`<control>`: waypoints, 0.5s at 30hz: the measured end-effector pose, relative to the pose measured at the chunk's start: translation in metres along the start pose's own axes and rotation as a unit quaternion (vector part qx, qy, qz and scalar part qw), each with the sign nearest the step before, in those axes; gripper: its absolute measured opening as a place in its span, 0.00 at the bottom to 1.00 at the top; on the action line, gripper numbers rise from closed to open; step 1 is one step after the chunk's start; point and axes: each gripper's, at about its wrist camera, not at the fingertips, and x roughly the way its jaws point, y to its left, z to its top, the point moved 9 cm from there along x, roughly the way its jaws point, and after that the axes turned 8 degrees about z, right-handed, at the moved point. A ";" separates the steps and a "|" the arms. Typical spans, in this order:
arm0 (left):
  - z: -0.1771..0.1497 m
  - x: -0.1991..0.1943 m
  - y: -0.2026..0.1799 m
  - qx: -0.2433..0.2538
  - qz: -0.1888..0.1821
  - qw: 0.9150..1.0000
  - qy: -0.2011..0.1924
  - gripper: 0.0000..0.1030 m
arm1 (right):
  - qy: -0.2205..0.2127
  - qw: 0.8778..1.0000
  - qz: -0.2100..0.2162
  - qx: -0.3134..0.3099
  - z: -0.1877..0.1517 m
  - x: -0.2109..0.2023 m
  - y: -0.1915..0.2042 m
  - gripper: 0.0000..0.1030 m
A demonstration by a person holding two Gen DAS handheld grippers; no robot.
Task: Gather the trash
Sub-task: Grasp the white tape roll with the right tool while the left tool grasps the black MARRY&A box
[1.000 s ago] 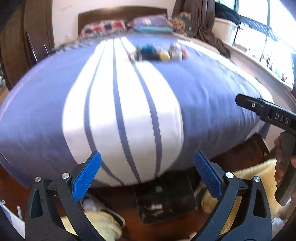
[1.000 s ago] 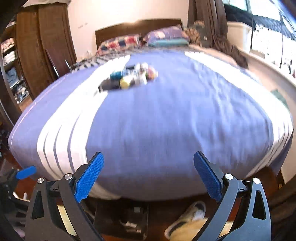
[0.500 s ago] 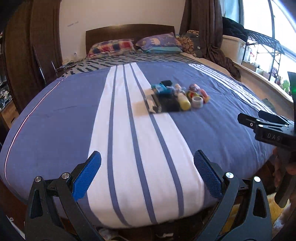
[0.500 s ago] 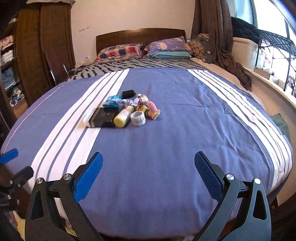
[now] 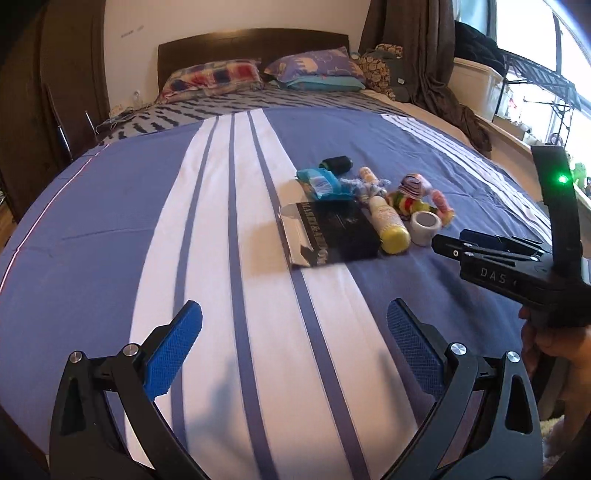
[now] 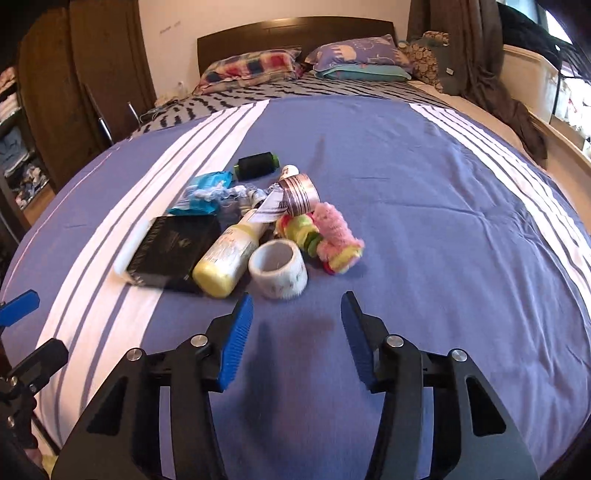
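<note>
A pile of small items lies on the blue striped bed cover (image 6: 424, 229): a black book (image 6: 173, 249), a yellow bottle (image 6: 227, 258), a white tape roll (image 6: 277, 273), a pink and green fuzzy toy (image 6: 325, 238), a blue packet (image 6: 207, 194), a dark thread spool (image 6: 256, 165) and a striped ribbon roll (image 6: 299, 194). My right gripper (image 6: 295, 332) is open and empty, just short of the tape roll. My left gripper (image 5: 293, 350) is open and empty over the white stripes, well short of the book (image 5: 332, 232). The right gripper's body shows in the left wrist view (image 5: 517, 269).
Pillows (image 6: 255, 66) and a wooden headboard (image 6: 295, 33) are at the far end. A brown curtain and draped cloth (image 6: 517, 110) hang at the right. A wardrobe (image 6: 74, 92) stands at the left.
Both grippers rose from below the bed's foot and moved forward over the cover toward the pile. The right gripper's jaws have narrowed but stay open.
</note>
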 end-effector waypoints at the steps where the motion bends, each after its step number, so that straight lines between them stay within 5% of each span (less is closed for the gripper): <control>1: 0.001 0.004 0.000 -0.001 0.001 1.000 0.002 0.92 | 0.002 1.000 0.004 -0.002 0.002 0.004 0.001 0.49; 7: 0.021 0.030 0.003 -0.005 0.009 1.000 -0.002 0.90 | 0.010 1.000 0.010 -0.013 0.010 0.021 0.007 0.49; 12: 0.037 0.046 0.014 -0.011 0.015 1.000 -0.004 0.76 | 0.009 1.000 0.015 -0.021 0.015 0.027 0.010 0.49; 15: 0.044 0.062 0.019 -0.019 0.012 1.000 0.010 0.60 | 0.012 1.000 0.015 -0.023 0.016 0.033 0.012 0.49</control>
